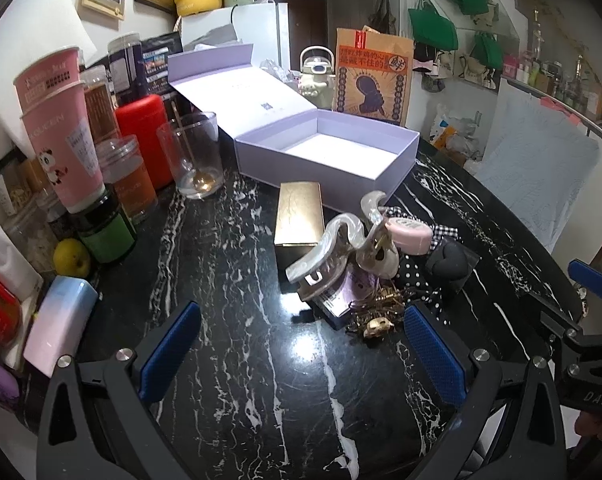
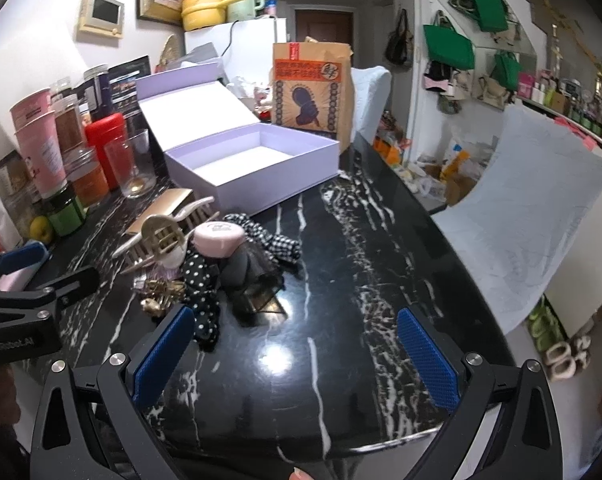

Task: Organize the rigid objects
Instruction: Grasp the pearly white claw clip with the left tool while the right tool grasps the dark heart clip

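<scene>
An open lilac box with an empty white inside sits at the back of the black marble table. In front of it lies a heap: a gold carton, a pearly hair claw, a pink case, dotted and checked fabric, gold hairpins. My left gripper hangs open just short of the heap. My right gripper is open over bare table, right of the heap.
Jars, pink cups, a red canister, a glass with a spoon and a lemon crowd the table's left edge. A brown paper bag stands behind the box. A covered chair is at the right.
</scene>
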Available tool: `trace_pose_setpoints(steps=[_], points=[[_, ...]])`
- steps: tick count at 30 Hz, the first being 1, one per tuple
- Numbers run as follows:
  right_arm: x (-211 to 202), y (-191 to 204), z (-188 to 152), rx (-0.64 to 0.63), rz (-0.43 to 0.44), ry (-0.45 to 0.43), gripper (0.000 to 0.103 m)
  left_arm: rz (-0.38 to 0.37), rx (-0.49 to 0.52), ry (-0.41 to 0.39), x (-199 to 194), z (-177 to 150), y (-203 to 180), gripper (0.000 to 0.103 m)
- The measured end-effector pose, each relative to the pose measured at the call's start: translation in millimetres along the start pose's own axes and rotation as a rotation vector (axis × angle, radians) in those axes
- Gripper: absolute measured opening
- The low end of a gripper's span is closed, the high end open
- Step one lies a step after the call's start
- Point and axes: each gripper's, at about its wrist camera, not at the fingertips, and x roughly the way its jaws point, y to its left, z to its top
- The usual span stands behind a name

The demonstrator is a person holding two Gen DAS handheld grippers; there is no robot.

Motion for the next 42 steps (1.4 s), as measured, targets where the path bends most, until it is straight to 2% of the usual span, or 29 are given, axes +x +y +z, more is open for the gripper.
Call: trace_pose_setpoints(steps=[6, 11, 22, 27, 30, 32, 33, 42], points=[[14.7, 3.4, -5.6, -0.001, 0.076, 0.011, 0.100, -0.026, -0.010, 0.022, 11.2, -3.3, 4.2, 0.103], [30.0, 7.8, -8.1, -0.026, 0.120, 0.035, 0.084, -0.059, -0.046, 0.047, 21.1, -5.8, 7.8, 0.103], [58.7, 5.6, 0.9, -0.015, 0.196, 0.053, 0.076, -0.055, -0.090, 0.047, 31.6, -6.0, 20.7, 0.103], [76.7, 8.1, 4.7, -0.012, 0.244, 0.099, 0.072, -0.055, -0.092, 0.053, 36.4, -1.7, 21.2, 0.103], [83.0, 5.5, 4.8, 0.004, 0.263, 0.114, 0.064, -0.061, -0.080, 0.049, 36.0, -0.3, 18.1, 0.103], [84.4, 2.4, 4.5, 0.022, 0.280, 0.108, 0.051, -0.065, -0.074, 0.046, 35.2, 0.3, 15.5, 0.103], [85.1, 1.2, 4.2, 0.025, 0.279, 0.108, 0.050, -0.067, -0.070, 0.044, 34.9, 0.9, 14.2, 0.103], [77.6, -8.1, 4.3, 0.057, 0.311, 0.096, 0.049, -0.098, -0.017, 0.019, 29.8, 13.0, 0.0, 0.103]])
